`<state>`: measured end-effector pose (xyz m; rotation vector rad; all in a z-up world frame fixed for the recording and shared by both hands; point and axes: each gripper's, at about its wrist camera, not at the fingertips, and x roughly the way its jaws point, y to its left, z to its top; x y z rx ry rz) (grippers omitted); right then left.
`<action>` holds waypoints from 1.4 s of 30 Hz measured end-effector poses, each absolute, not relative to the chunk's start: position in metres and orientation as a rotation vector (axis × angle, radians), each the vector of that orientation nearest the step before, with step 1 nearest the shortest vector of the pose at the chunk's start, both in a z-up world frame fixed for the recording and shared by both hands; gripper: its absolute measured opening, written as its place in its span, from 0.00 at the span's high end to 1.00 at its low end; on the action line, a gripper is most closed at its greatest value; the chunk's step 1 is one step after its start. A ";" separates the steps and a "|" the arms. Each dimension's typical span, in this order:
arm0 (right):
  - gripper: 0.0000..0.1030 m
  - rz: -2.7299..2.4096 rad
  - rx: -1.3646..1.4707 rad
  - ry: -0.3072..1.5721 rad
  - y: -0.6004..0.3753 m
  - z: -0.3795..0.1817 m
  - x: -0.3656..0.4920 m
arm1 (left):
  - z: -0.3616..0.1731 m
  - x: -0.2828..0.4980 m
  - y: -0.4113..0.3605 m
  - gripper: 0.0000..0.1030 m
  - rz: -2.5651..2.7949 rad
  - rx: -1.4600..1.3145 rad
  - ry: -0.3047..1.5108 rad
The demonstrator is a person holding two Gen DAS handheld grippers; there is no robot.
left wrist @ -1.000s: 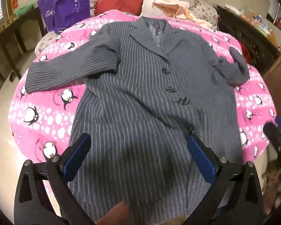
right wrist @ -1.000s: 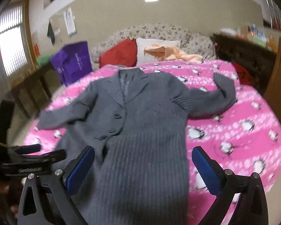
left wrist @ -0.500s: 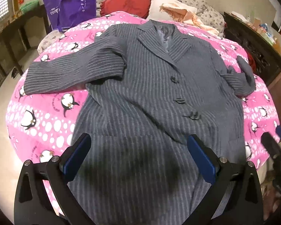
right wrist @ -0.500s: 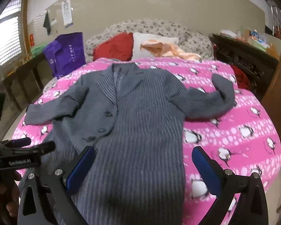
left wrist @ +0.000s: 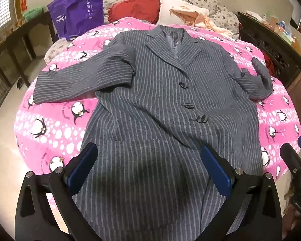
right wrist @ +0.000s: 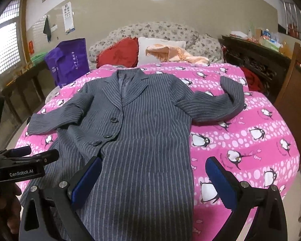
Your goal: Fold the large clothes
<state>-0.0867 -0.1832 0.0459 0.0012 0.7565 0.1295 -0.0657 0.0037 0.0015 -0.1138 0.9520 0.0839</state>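
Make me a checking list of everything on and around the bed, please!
Surface: pink penguin blanket covers the bed.
Job's things: grey striped coat lies flat, face up, buttoned, unfolded; one sleeve stretched out, the other sleeve bent.
Clutter: red cushion, white pillow, peach cloth at the bed's head.
Grippers: left gripper and right gripper both open, holding nothing.
Cables: nothing seen.
Surroundings: purple bag, dark cabinet, window.
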 end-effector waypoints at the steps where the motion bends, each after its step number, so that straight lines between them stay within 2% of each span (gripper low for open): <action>1: 0.00 0.134 0.003 0.756 -0.182 0.047 -0.087 | 0.002 -0.067 0.004 0.00 0.085 -0.118 0.954; 11: 0.00 0.117 0.008 0.725 -0.185 0.054 -0.091 | 0.004 -0.068 0.002 0.00 0.098 -0.097 0.960; 27: 0.00 0.138 0.013 0.791 -0.216 0.030 -0.072 | -0.013 -0.034 -0.039 0.00 0.110 -0.080 1.016; 34: 0.00 0.113 -0.011 0.758 -0.228 0.046 -0.082 | -0.006 -0.030 -0.052 0.00 0.071 -0.075 0.987; 42: 0.00 0.095 0.055 0.704 -0.218 0.054 -0.103 | 0.003 -0.063 -0.021 0.00 0.079 -0.058 0.953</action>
